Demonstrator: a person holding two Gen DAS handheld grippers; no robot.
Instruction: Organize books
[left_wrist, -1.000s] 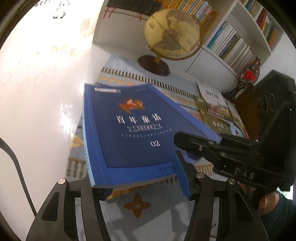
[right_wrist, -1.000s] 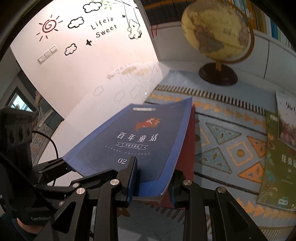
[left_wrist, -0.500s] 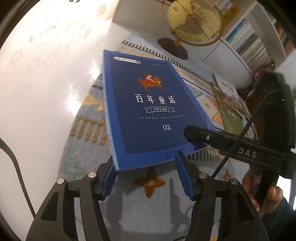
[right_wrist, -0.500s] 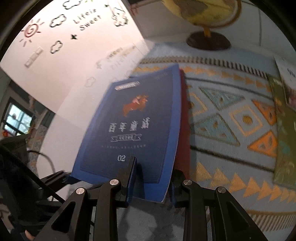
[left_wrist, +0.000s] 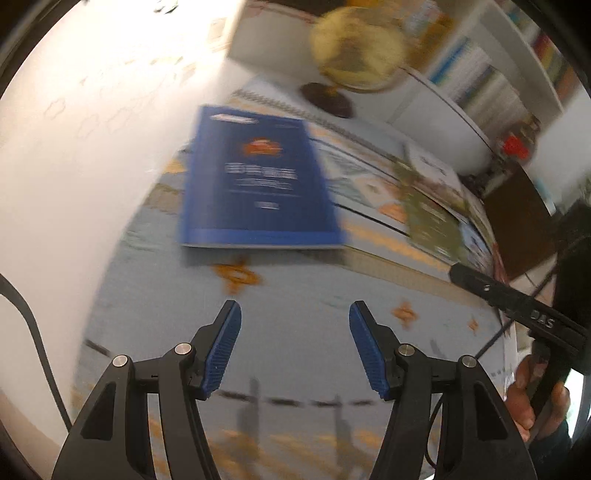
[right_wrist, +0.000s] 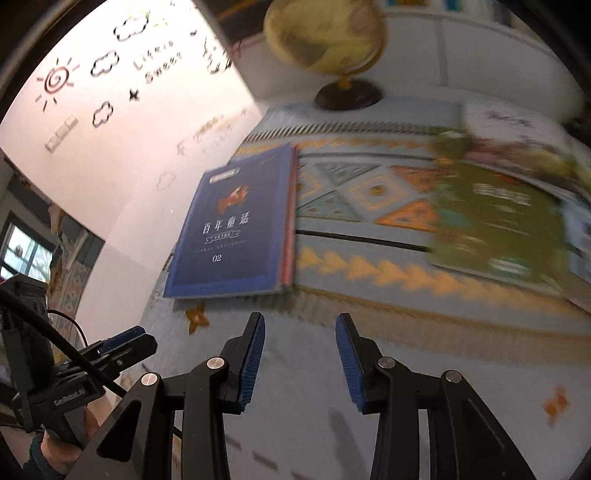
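Observation:
A blue book (left_wrist: 258, 184) (right_wrist: 232, 229) lies flat on a patterned light-blue cloth (left_wrist: 295, 350), stacked on a red book whose edge (right_wrist: 291, 221) shows along its right side. My left gripper (left_wrist: 295, 310) hovers open just short of the blue book's near edge, with nothing between its pads. My right gripper (right_wrist: 301, 319) also sits clear of the book; its jaws are opening and empty. To the right lie a green book (right_wrist: 498, 221) (left_wrist: 432, 221) and a white book (right_wrist: 509, 122), both blurred.
A globe (left_wrist: 354, 44) (right_wrist: 325, 33) stands behind the books, with filled bookshelves (left_wrist: 498, 74) beyond it. A white wall (left_wrist: 74, 147) with cloud stickers borders the cloth on the left. A hand (left_wrist: 532, 398) holds the right gripper's handle at the far right.
Both grippers let go of the blue book and drew back from it. The book, lifted and tilted before, now lies flat on the red one.

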